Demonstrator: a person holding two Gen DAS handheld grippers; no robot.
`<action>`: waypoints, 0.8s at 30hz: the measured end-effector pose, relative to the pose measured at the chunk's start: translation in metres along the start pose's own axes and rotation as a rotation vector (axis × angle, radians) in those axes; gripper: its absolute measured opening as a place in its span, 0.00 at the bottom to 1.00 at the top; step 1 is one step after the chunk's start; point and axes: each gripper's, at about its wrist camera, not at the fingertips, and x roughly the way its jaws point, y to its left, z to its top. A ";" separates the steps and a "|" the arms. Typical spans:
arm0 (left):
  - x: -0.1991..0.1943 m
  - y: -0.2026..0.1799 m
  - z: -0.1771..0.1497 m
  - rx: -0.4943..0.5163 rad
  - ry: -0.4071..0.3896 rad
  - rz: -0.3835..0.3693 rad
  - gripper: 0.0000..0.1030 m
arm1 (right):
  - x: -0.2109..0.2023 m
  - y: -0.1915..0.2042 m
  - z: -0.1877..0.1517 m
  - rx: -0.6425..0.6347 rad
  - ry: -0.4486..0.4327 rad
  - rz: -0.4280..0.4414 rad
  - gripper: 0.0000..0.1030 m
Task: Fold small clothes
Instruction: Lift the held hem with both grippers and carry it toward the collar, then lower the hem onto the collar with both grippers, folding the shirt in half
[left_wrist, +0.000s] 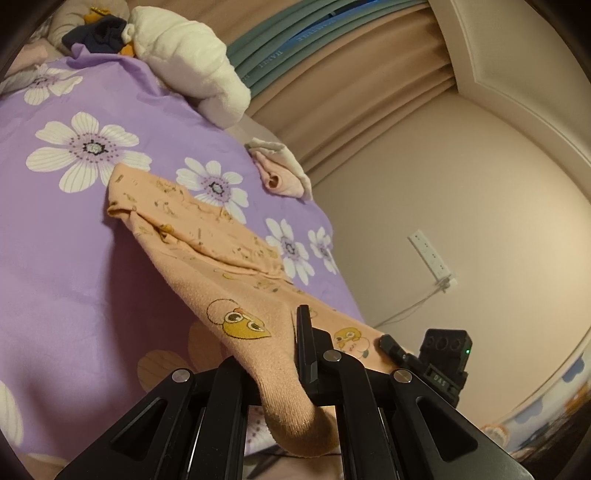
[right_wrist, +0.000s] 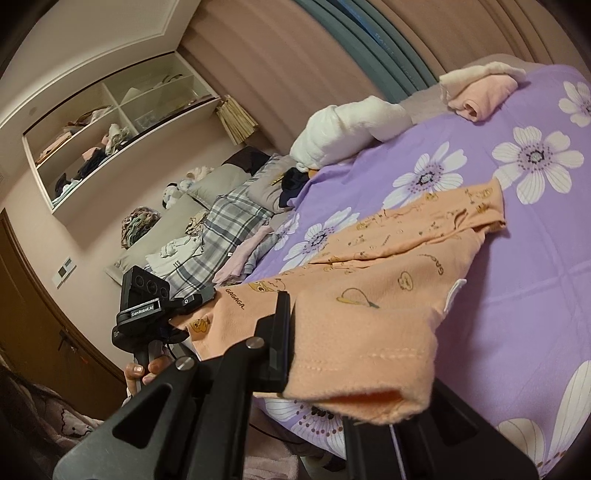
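Left tool (left_wrist: 291, 354) clamps orange garment (left_wrist: 221, 258) over bedsheet (left_wrist: 74, 258).

garment: peach top (left_wrist: 236, 295) (right_wrist: 388, 295) with small cartoon prints and "GAGAGA" lettering | state: partly folded, near edges lifting off the bed, a sleeve cuff drooping | pose: stretching from near to far, far end lying flat | location: lying on the purple floral bedsheet (left_wrist: 74, 240) (right_wrist: 535, 277)
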 end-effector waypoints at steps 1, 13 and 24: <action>-0.001 -0.001 0.000 0.002 -0.002 -0.002 0.01 | 0.000 0.001 0.000 -0.004 0.000 0.005 0.06; 0.004 0.009 0.003 -0.026 0.017 0.004 0.01 | 0.003 -0.009 0.003 0.010 0.000 0.021 0.06; 0.006 0.014 0.008 -0.052 0.023 0.001 0.01 | 0.003 -0.014 0.003 0.058 -0.007 0.030 0.07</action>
